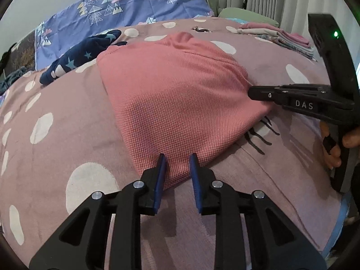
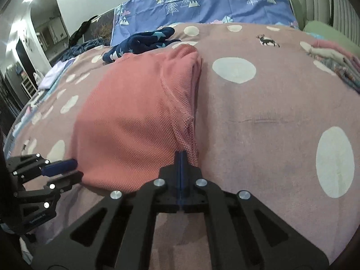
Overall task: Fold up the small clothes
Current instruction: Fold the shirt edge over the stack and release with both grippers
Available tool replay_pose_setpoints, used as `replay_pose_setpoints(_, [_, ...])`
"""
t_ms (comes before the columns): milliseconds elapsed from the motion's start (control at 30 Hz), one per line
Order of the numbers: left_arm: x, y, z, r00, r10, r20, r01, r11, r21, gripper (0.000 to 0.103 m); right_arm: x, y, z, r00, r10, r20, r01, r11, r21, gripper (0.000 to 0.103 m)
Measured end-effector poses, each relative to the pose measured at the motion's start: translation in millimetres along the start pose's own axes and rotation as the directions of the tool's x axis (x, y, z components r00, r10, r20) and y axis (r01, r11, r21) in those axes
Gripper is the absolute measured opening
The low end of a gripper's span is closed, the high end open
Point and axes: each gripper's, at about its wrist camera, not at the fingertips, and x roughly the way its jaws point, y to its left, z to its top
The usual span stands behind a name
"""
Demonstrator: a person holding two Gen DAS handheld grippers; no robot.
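- Left wrist view: our left gripper (image 1: pixel 177 159) straddles, jaws apart, the pink garment (image 1: pixel 175 94) on the spotted bedspread (image 1: pixel 56 148).
- Our right gripper (image 2: pixel 181 155) pinches the garment's right edge; folded layers there hide its underside.

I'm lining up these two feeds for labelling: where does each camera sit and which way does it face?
Left wrist view: on the left tongs, looking forward over the pink garment on the spotted bedspread; its blue pads are apart, and the right tongs with the person's hand enter from the right.
Right wrist view: on the right tongs, shut on the garment's right edge; the left tongs show at lower left.
Both share the garment, the navy star cloth and the folded stack.
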Motion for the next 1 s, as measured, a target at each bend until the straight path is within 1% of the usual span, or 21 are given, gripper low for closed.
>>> replay_pose_setpoints(133, [0,-1,-1,1.000,0.014,0.016,-0.014,1.000,0.005,0.025,-2,-1,-1,1.000,0.025,-0.004,-0.025,0.999,0.021,0.000])
replay_pose_setpoints(267, [-2,4,-2,1.000,-0.009,0.024,0.009,1.000,-0.016,0.024,-8,-6,-5,0.999,0.044,0.007,-0.044,0.999,0.030,0.000])
replay_pose_setpoints(333, [-6,6,-2,0.999,-0.013,0.033,0.014,1.000,-0.026,0.024,-16,-6,-4,0.999,0.037,0.020,-0.038,0.999,0.034,0.000])
replay_pose_setpoints(400, [-14,8,1,0.998,-0.030,0.052,0.031,0.999,-0.030,0.024,-34,-5,2,0.998,0.023,0.066,-0.025,0.999,0.029,0.015])
replay_pose_setpoints(433, [-20,11,4,0.996,-0.046,0.075,0.048,0.998,-0.037,0.024,-45,-5,8,0.994,0.016,0.107,-0.018,1.000,0.018,0.018])
replay_pose_setpoints(467, [-27,17,10,0.993,-0.053,0.108,0.059,0.997,-0.051,0.024,-51,-6,16,0.992,0.014,0.127,-0.015,1.000,0.006,0.025])
replay_pose_setpoints(500, [-31,23,17,0.990,-0.052,0.131,0.061,0.996,-0.065,0.024,-53,-5,25,0.991,0.017,0.136,-0.016,1.000,-0.009,0.032])
replay_pose_setpoints(533, [-32,32,25,0.988,-0.048,0.147,0.061,0.995,-0.081,0.025,-52,-5,38,0.991,0.023,0.133,-0.019,1.000,-0.025,0.034])
replay_pose_setpoints(600, [-24,42,33,0.990,-0.040,0.137,0.055,0.993,-0.108,0.025,-42,-5,59,0.992,0.024,0.124,-0.020,0.999,-0.032,0.034])
replay_pose_setpoints(667, [0,48,35,0.996,-0.058,0.074,0.068,0.989,-0.131,0.025,-28,-5,76,0.993,0.026,0.115,-0.023,0.999,-0.035,0.034])
replay_pose_setpoints(733, [16,45,30,0.997,-0.060,0.047,0.065,0.990,-0.124,0.029,-5,-4,96,0.995,0.033,0.092,-0.030,0.999,-0.031,0.034])
replay_pose_setpoints(767, [20,42,27,0.996,-0.060,0.059,0.066,0.992,-0.107,0.031,2,-4,101,0.996,0.029,0.082,-0.027,0.999,-0.027,0.034])
replay_pose_setpoints(833, [17,41,26,0.994,-0.079,0.074,0.086,0.992,-0.094,0.041,30,-4,116,0.999,0.009,0.044,-0.008,1.000,-0.026,0.035])
replay_pose_setpoints(900, [19,41,26,0.993,-0.094,0.074,0.101,0.991,-0.092,0.044,52,-3,126,1.000,-0.006,0.013,0.006,1.000,-0.031,0.042])
replay_pose_setpoints(1000, [19,38,26,0.993,-0.096,0.074,0.102,0.991,-0.081,0.047,77,0,136,1.000,-0.017,-0.016,0.017,0.998,-0.055,0.043])
